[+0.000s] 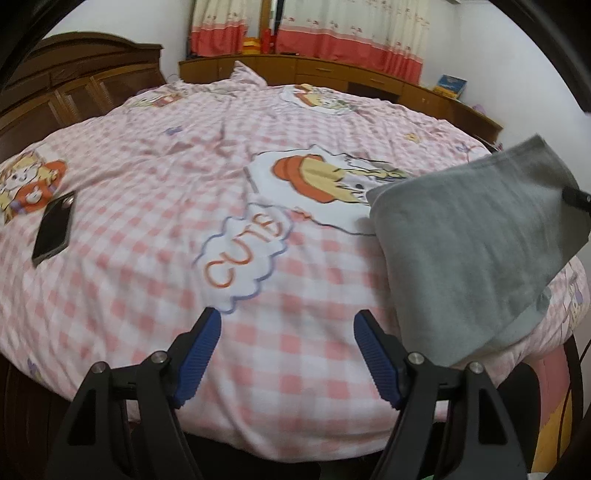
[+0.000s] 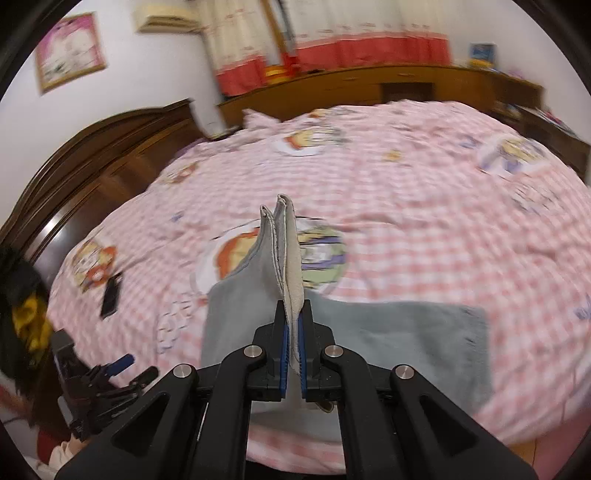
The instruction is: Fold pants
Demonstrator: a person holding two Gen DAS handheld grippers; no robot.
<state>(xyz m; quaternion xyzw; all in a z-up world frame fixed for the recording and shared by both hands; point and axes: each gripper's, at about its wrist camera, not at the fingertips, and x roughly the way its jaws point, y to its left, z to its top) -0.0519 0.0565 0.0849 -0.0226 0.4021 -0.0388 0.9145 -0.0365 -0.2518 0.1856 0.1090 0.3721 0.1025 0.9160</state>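
The grey pants [image 2: 406,332] lie partly on the pink checked bed cover [image 2: 406,206], and part of them is lifted. My right gripper [image 2: 293,314] is shut on a doubled edge of the pants, which stands up between the blue pads. In the left wrist view the pants [image 1: 469,243] hang raised at the right, above the bed's near right side, with the right gripper's tip [image 1: 576,197] at their upper corner. My left gripper [image 1: 286,328] is open over bare bed cover [image 1: 147,184], nothing between its fingers. It also shows low at the left in the right wrist view, the left gripper [image 2: 136,365].
A black phone [image 1: 53,230] lies on the bed at the left. A dark wooden headboard [image 1: 66,85] stands behind it, a low wooden cabinet [image 1: 332,72] runs along the far wall under red and cream curtains [image 1: 306,29]. The bed's near edge is just below my grippers.
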